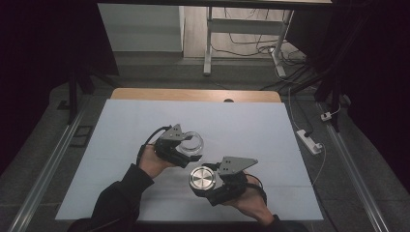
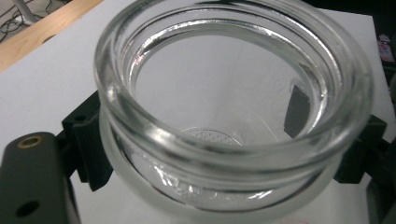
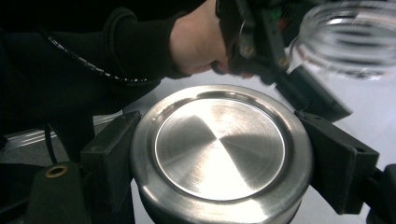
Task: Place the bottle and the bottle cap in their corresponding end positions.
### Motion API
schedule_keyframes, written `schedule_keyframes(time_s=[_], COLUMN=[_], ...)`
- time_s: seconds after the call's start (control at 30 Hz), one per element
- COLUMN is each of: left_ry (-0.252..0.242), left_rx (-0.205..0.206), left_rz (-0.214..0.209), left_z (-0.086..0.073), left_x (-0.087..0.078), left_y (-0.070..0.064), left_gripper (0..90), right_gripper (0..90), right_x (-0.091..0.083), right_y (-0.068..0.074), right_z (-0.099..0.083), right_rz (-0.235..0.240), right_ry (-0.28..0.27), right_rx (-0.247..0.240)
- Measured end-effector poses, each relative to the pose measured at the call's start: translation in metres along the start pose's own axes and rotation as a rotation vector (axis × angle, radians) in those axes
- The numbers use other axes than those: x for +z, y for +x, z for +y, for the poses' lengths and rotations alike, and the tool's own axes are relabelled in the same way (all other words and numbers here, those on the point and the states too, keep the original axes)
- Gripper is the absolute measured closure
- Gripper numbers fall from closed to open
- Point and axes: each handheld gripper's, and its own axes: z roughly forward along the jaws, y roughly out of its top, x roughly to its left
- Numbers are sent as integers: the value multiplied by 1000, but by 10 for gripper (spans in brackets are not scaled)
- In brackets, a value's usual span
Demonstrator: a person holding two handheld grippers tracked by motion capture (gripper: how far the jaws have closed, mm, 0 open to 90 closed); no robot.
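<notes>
Glass jar [image 2: 233, 116] clamped in my left gripper [image 1: 186, 151], jaws closed on its wall just under the threaded neck. Mouth is open, nothing inside. Steel lid [image 3: 219, 151] clamped in my right gripper [image 1: 205, 182], jaws closed on its rim from both sides, brushed top face toward the camera.

Both held above the white table cover [image 1: 251, 121], near its front middle. In the high view the jar [image 1: 192, 143] sits up and left of the lid [image 1: 202, 178], close but apart. From the right gripper view the jar [image 3: 348, 39] is ahead, upper right, beyond the left gripper [image 3: 299, 86].

Key relation, my read: lid axis and jar mouth axis aren't lined up yet. Jar mouth tilts, lid is offset to the jar's near right. Lid has to move up-left and level over the mouth before threading.

Markings: faint embossing on the jar bottom, unreadable. No label or brand on the lid.
</notes>
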Motion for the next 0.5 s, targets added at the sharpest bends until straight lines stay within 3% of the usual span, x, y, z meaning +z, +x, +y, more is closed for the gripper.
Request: schedule_keyframes(time_s=[0.5], left_ry=[-1], left_rx=[-12], left_rz=[32], left_z=[2], left_x=[14], left_y=[16], left_gripper=[149], right_gripper=[187], right_x=[13], right_y=[0], right_z=[-21], right_rz=[-23], right_ry=[29], right_rx=[22])
